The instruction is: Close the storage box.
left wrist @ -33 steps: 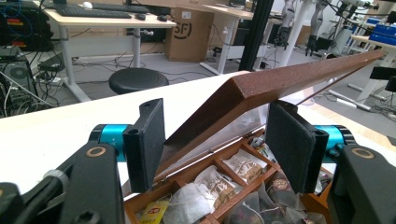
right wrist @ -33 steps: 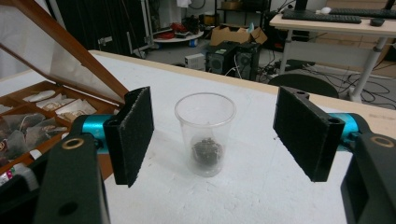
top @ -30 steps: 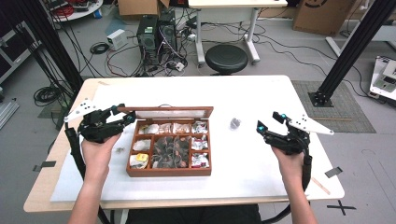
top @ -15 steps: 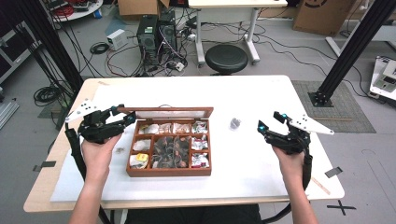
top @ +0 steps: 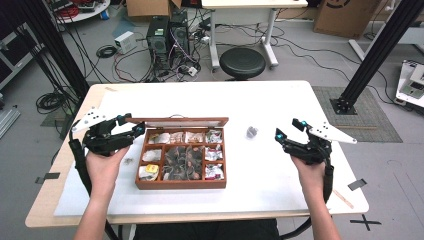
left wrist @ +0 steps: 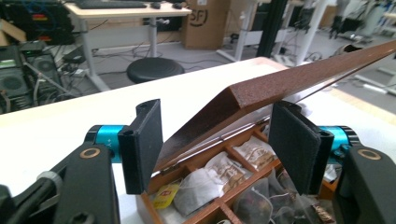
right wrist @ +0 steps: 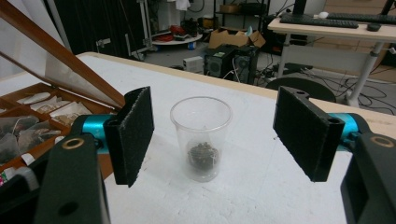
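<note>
The left hand-held gripper (left wrist: 217, 147) hangs open with its jaws astride the raised lid (left wrist: 299, 81) of the tea box (top: 181, 159), seemingly to steady it; the right hand-held gripper (right wrist: 219, 135), also open, faces the clear cup (right wrist: 201, 137) on the worktop (top: 280, 107), ready to grasp.

One wooden box (top: 181, 184) with one raised lid (left wrist: 289, 84) sits on one table (top: 280, 105). One clear cup (right wrist: 201, 137) stands beside it. The box has about nine compartments of tea bags (top: 214, 153). Two grippers (top: 127, 134) (top: 286, 131) are there, one in each hand.
</note>
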Motion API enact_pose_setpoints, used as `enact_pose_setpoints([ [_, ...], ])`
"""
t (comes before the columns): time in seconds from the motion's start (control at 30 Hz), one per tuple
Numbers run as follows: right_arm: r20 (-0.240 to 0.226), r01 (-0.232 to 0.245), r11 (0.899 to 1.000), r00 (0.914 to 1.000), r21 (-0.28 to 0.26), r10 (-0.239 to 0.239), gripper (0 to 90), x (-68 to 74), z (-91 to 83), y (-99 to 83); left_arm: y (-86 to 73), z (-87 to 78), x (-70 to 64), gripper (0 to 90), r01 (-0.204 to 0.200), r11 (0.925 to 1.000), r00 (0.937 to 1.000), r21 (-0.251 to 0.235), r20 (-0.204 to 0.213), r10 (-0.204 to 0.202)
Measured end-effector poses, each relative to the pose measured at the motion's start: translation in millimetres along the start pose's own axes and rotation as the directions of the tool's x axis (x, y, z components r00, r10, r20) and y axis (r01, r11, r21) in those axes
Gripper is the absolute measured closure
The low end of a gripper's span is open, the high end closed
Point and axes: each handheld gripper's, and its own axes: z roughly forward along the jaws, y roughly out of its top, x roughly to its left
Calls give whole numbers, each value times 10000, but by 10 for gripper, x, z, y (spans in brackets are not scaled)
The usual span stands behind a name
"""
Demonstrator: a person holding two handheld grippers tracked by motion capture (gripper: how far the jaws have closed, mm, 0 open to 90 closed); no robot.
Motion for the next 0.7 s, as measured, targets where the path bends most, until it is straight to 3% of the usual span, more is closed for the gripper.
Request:
enact_pose_setpoints([
  [0.2, 66, -38, 10000, 10000, -43, 38, 295, -8, -11, 0, -12, -16, -24, 340, 72, 9999, 9999, 93, -110, -71],
  [0.43, 136, -25, 9999, 9999, -107, 27, 295, -5, -24, 6, -62, -35, -20, 326, 477, 9988, 9989, 112, -34, -476],
  [0.7, 184, -48, 9999, 9998, -161, 51, 295, 1, -27, 4, -139, -108, 24, 326, 1438, 9894, 9896, 225, -30, -1437],
])
